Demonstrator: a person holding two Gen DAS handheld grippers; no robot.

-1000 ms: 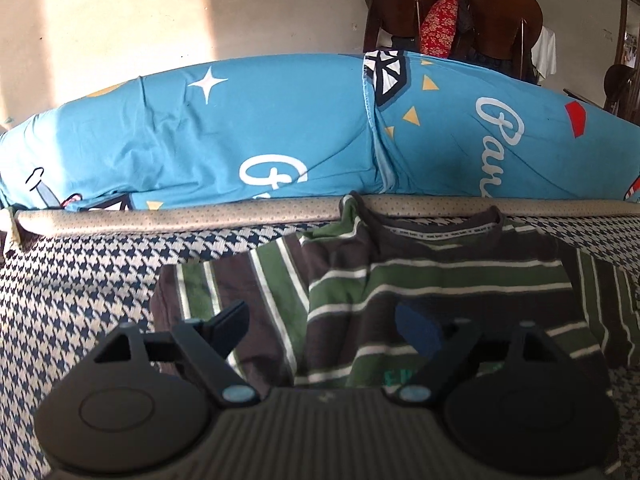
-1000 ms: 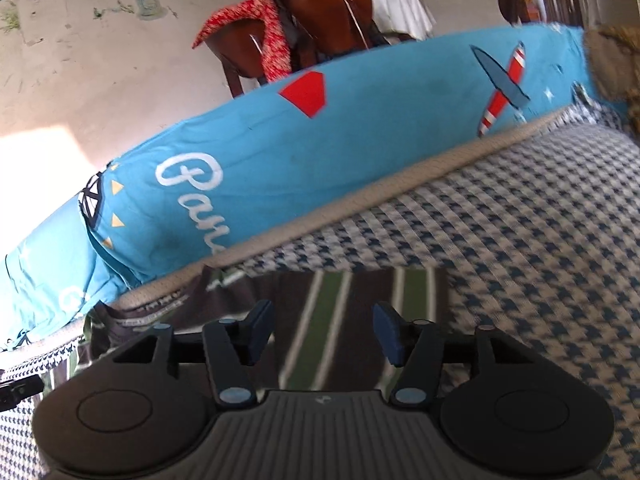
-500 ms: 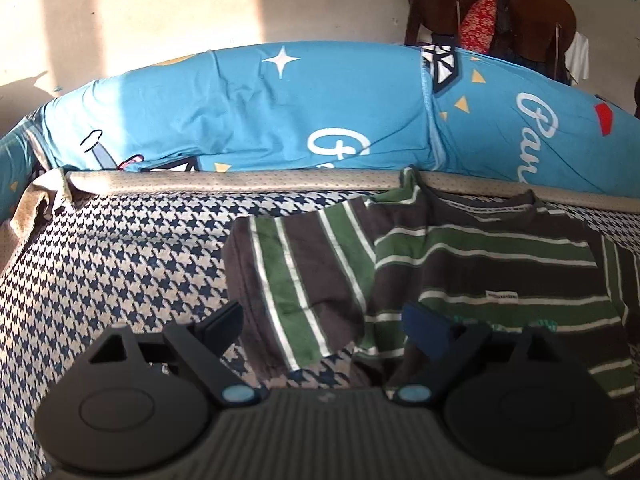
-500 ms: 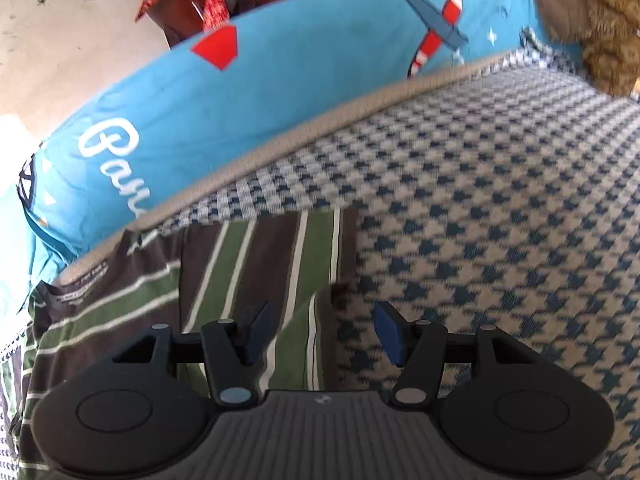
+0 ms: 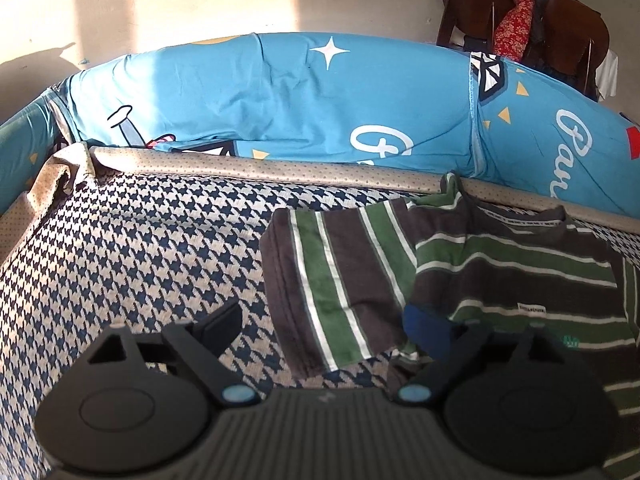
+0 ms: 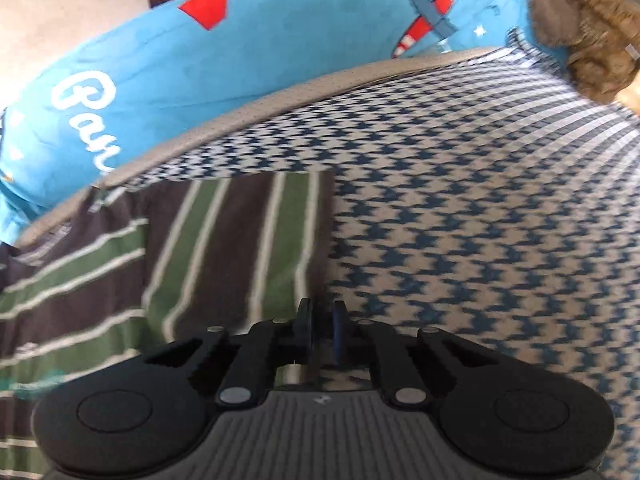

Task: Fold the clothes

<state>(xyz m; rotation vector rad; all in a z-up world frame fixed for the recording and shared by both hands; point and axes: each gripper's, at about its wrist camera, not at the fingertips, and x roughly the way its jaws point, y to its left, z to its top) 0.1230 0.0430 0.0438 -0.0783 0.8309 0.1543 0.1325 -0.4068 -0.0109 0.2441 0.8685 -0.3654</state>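
A brown, green and white striped T-shirt (image 5: 500,264) lies flat on the houndstooth bed cover (image 5: 140,248), collar toward the far edge. In the left wrist view its left sleeve (image 5: 340,276) spreads out just beyond my left gripper (image 5: 324,326), which is open and hovers over the sleeve's lower hem. In the right wrist view the other sleeve (image 6: 248,240) lies flat. My right gripper (image 6: 321,326) has its fingers nearly together at that sleeve's outer lower corner, pinching the hem edge.
A long blue printed bolster (image 5: 320,108) runs along the far side of the bed behind a beige piped edge (image 5: 260,166). A furry brown item (image 6: 592,40) sits at the far right. Wooden chairs with a red cloth (image 5: 516,4) stand behind.
The right gripper went from open to closed at the sleeve's outer hem and dropped closer to it. The left gripper shifted left, so the left sleeve now sits ahead of it.
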